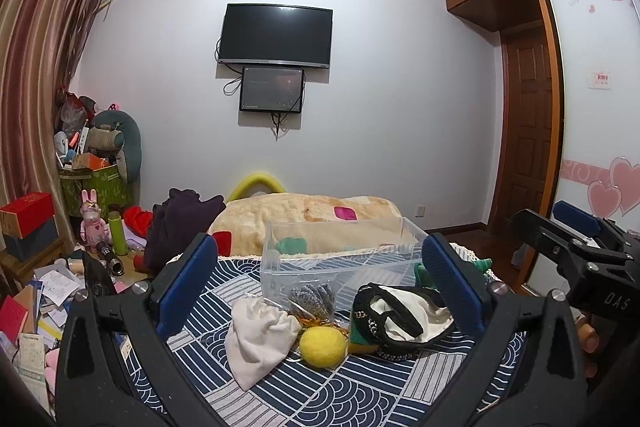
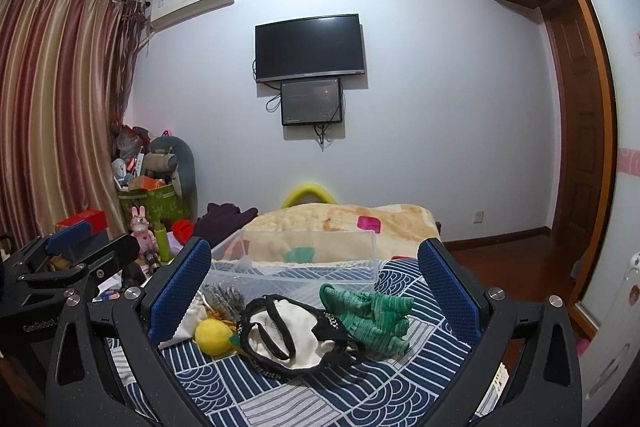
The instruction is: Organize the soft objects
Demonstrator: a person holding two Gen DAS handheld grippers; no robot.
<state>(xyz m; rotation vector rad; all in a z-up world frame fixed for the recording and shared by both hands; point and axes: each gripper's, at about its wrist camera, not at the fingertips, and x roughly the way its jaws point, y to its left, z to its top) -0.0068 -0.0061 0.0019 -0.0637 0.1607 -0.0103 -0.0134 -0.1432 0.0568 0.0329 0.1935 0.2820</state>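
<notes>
On the blue patterned cloth (image 1: 320,395) lie a white drawstring pouch (image 1: 258,337), a yellow felt ball (image 1: 322,345), a grey lavender sachet (image 1: 314,301), a black-and-white fabric piece (image 1: 400,323) and a green knitted item (image 2: 368,319). A clear plastic bin (image 1: 340,255) stands behind them. My left gripper (image 1: 320,291) is open above the pouch and ball, holding nothing. My right gripper (image 2: 316,291) is open above the black-and-white piece (image 2: 296,335) and the ball (image 2: 214,337), holding nothing. The right gripper also shows in the left wrist view (image 1: 576,239).
A beige blanket (image 1: 304,219) lies behind the bin, with dark clothing (image 1: 180,223) to its left. A cluttered side table with a pink rabbit figure (image 1: 92,223), a green bottle (image 1: 117,233) and papers is at left. A wardrobe (image 1: 592,107) stands at right.
</notes>
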